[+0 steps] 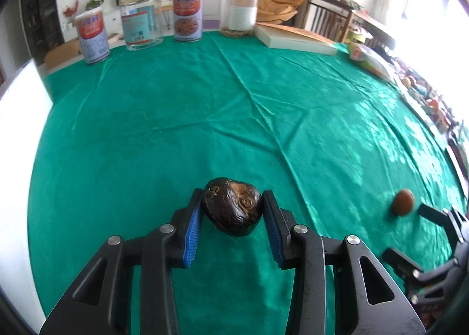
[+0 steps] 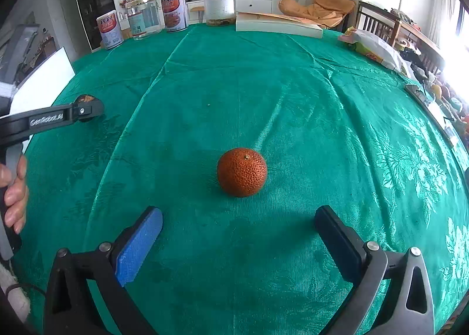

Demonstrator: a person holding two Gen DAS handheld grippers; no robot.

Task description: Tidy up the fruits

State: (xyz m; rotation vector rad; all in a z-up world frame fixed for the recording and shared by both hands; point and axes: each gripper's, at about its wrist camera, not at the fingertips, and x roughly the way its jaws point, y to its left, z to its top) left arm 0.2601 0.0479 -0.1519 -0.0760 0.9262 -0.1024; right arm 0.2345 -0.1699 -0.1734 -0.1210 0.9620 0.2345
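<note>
A dark brown, wrinkled fruit (image 1: 232,206) lies on the green tablecloth (image 1: 176,118) between the blue pads of my left gripper (image 1: 233,206). The left pad touches it; the right pad stands a hair off, so the grip is unclear. An orange, pitted round fruit (image 2: 242,172) sits on the cloth just ahead of my right gripper (image 2: 239,226), which is wide open and empty. The same orange fruit (image 1: 403,201) shows blurred at the right of the left wrist view, with the right gripper's fingers (image 1: 433,214) beside it. The left gripper's finger (image 2: 58,116) shows at the left of the right wrist view.
Two printed cans (image 1: 187,13), a clear jar (image 1: 140,22) and a black-lidded jar (image 1: 239,12) stand along the far table edge. A white flat box (image 2: 275,25) lies at the far right. Bags and clutter (image 2: 378,49) line the right edge. A white board (image 2: 44,82) stands left.
</note>
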